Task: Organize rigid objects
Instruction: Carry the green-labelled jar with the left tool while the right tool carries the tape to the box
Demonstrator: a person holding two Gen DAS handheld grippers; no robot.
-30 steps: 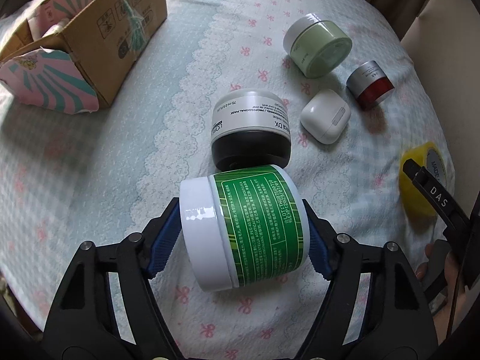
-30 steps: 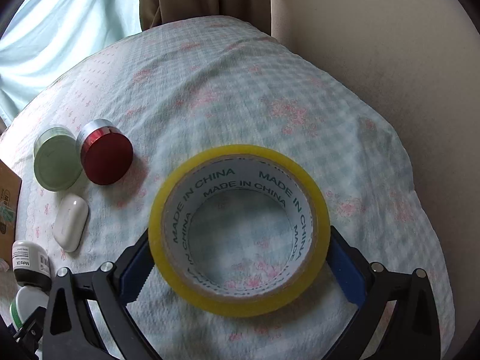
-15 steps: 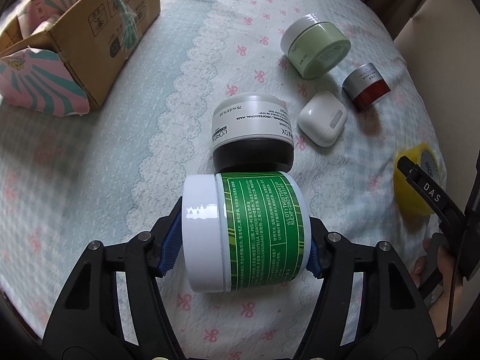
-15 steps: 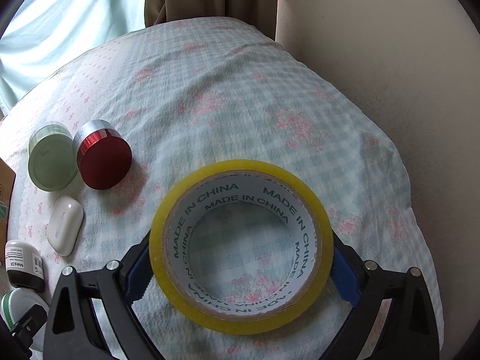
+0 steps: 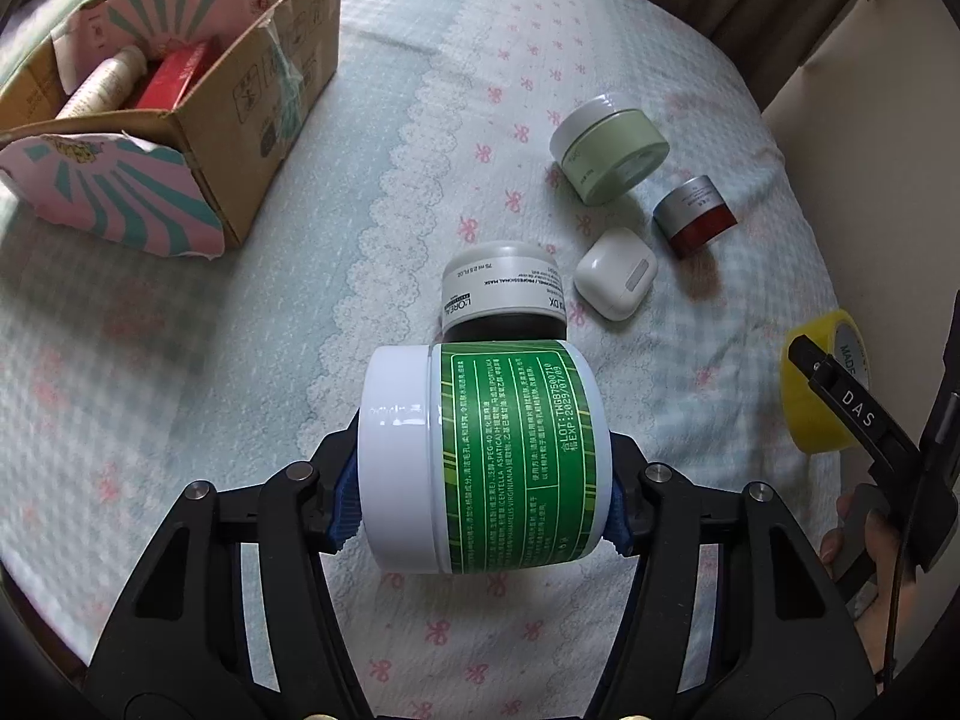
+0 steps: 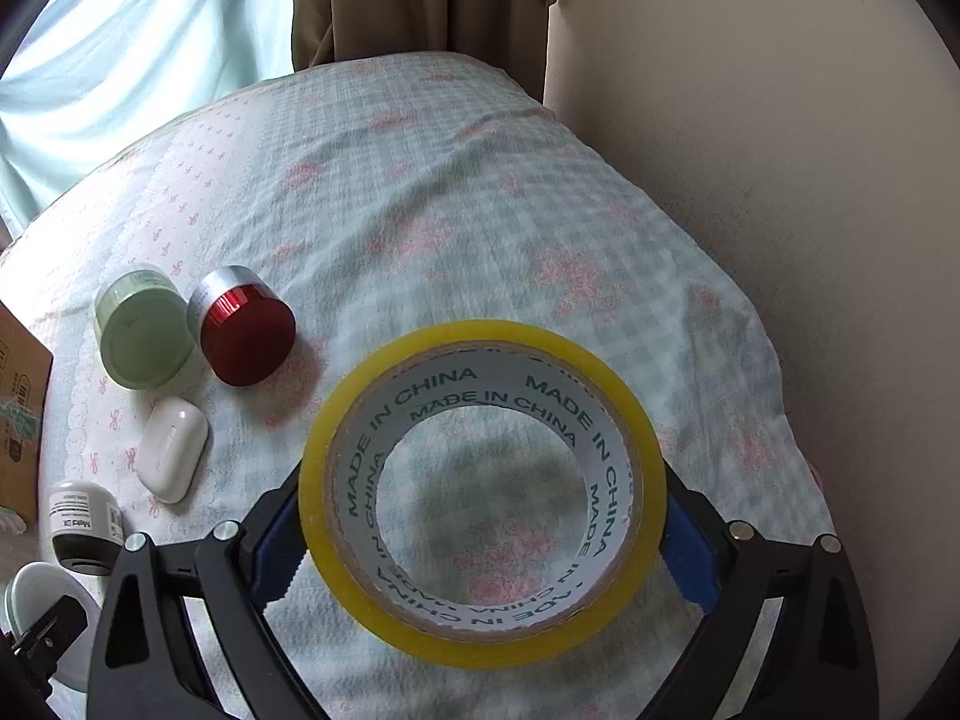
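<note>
The blue fingers of the left gripper have just been closing and now clamp the green-labelled jar by its white lid end and its base, the jar lying sideways between them, lifted off the bedspread. The right gripper has its pads pressed on either side of the yellow tape roll, which is also raised above the cloth, its hole showing the checked fabric below. Just beyond the green-labelled jar stands a black-and-white jar, with a white earbud case beside it, then a red-and-silver jar and a pale green jar farther off. Well apart to the left sits an open cardboard box holding a bottle and a red carton, with a broad stretch of bare cloth between it and the jars. The bedspread falls away at its right edge against a beige wall; a brown curtain hangs behind.
</note>
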